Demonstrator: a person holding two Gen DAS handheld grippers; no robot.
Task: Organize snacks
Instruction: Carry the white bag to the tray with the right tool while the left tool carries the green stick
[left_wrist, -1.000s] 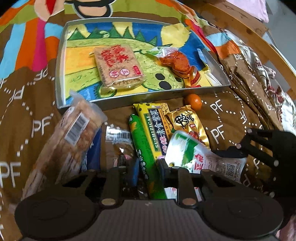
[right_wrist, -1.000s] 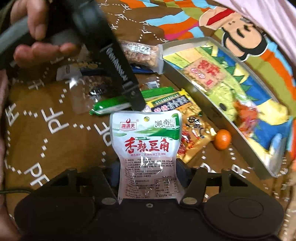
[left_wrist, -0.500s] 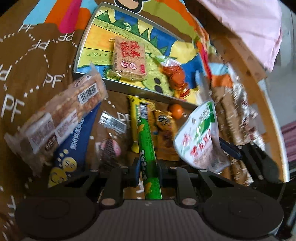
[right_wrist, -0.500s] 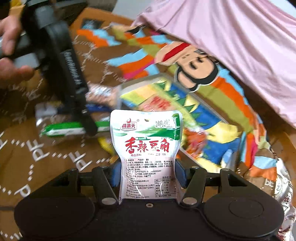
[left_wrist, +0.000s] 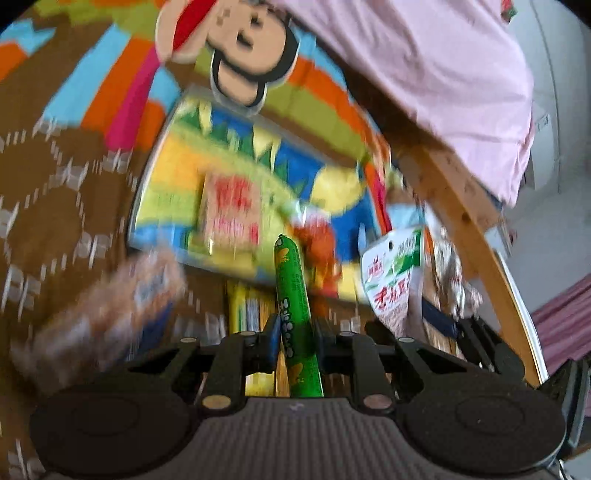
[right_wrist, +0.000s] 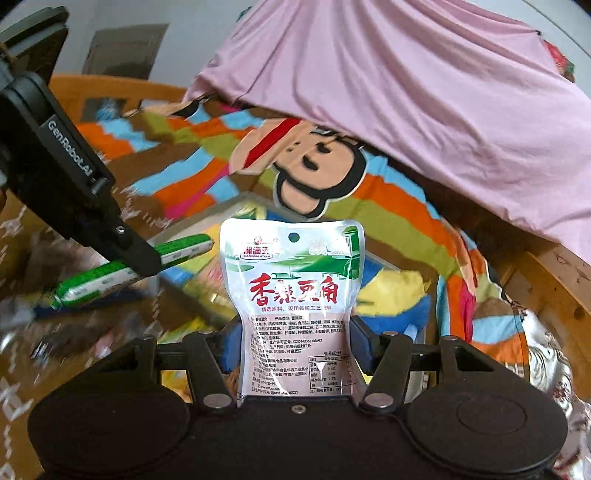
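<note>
Both snacks are now off the bedspread (right_wrist: 155, 181) & up in the air; a sec ago they lay low among the pile. Judging by this, pick-up is done for both and the carry toward the tray (left_wrist: 155, 206) is the step in hand.

Left to right:
- Left hand-held gripper (left_wrist: 293, 341): closed tight on the green sausage stick (left_wrist: 291, 288), clamped near its lower half, tip pointing up & toward the tray. Right wrist view shows same stick (right_wrist: 177, 251) sticking out either side of the fingers, clear of the bedspread.
- Right hand-held gripper (right_wrist: 295, 347): clamped on the white pouch (right_wrist: 293, 288) w/ red lettering, held upright by its lower part, pads on both side edges. Pouch hangs above the tray's near corner region, not in it yet.

Counts, blur permitting: 2 hand-held grippers, 1 stick, 1 pouch, 1 tray. In tray: 1 pale cracker pack (left_wrist: 231, 210), 1 orange-red pack (left_wrist: 317, 240). Still on bedspread: 1 brown bar pack (left_wrist: 99, 314), 1 yellow pack (left_wrist: 247, 306); others too smeared to count.
</note>
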